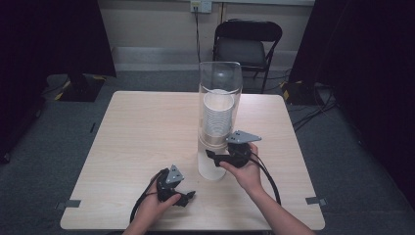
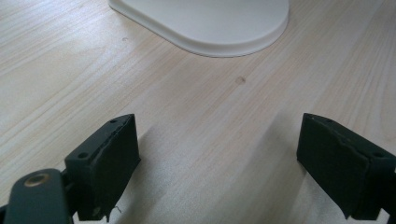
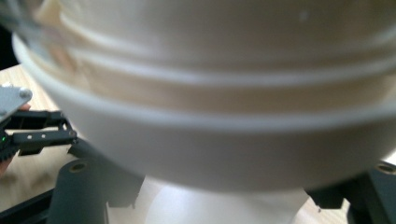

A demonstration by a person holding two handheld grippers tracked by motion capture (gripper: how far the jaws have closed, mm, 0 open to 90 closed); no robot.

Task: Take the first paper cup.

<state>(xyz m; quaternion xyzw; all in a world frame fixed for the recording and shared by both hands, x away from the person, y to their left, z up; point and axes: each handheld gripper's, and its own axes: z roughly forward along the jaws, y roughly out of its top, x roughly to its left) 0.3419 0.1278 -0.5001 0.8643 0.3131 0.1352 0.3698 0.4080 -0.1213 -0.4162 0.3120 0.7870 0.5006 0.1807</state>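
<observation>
Right tongs (image 1: 211,155) crowd dispenser (image 1: 219,122); left tongs (image 1: 188,197) apart

L fingers (image 2: 112,163) wide, R gripper (image 1: 211,155) raised

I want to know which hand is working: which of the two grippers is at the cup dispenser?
The right gripper, raised against the lower part of the cup dispenser. The left gripper sits low over the table, jaws wide open, short of the dispenser's base.
</observation>
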